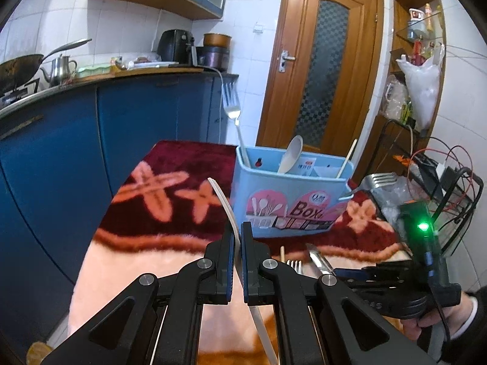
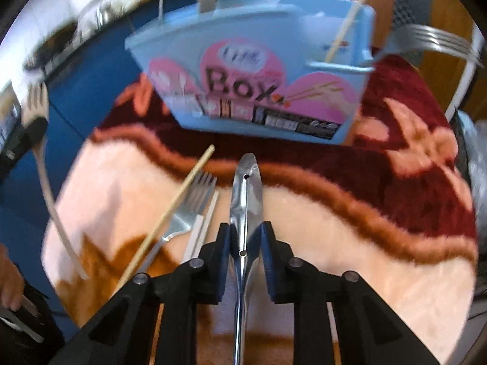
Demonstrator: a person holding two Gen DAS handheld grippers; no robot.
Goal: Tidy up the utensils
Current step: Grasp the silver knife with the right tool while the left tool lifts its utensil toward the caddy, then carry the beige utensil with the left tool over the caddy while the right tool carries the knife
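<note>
Holding stock: left gripper pinches a white-handled fork, lifted clear for loading. Right gripper pinches a steel utensil. Blue utensil box at 12 o'clock on the blanket; loose fork and chopstick await at 10 o'clock.
</note>
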